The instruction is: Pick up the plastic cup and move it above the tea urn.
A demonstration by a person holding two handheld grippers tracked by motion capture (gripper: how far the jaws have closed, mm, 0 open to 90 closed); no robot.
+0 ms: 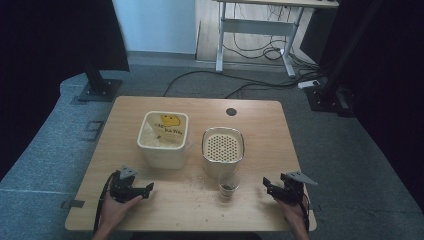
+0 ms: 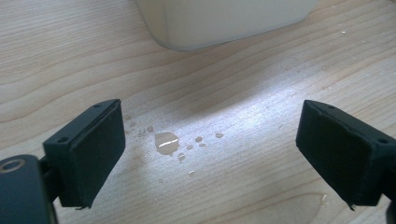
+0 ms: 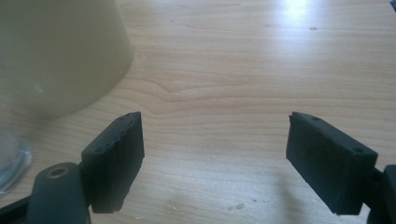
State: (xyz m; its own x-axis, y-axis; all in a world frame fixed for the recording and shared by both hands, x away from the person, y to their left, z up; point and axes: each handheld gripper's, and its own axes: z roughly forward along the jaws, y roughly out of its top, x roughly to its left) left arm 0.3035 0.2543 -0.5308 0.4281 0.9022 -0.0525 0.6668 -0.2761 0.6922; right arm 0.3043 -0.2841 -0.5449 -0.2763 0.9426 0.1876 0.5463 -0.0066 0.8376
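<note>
On the wooden table (image 1: pixel 150 102) stand a cream square bin (image 1: pixel 164 138) with a yellow mark inside, a cream container with a perforated insert (image 1: pixel 223 148), and a small clear glass (image 1: pixel 228 185) holding something dark. My left gripper (image 1: pixel 146 189) rests near the front left, open and empty, jaws wide apart over small water drops (image 2: pixel 166 143). My right gripper (image 1: pixel 267 185) sits at the front right, open and empty, with the glass to its left. The cream bin's base (image 2: pixel 224 21) lies ahead of the left jaws, and the perforated container's wall (image 3: pixel 56 56) left of the right jaws.
Crumbs and specks dot the wood in front of the two containers. A round black grommet (image 1: pixel 231 111) sits near the far edge. Black stands (image 1: pixel 100 87) flank the table, and a desk frame with cables (image 1: pixel 260 45) stands beyond on the floor.
</note>
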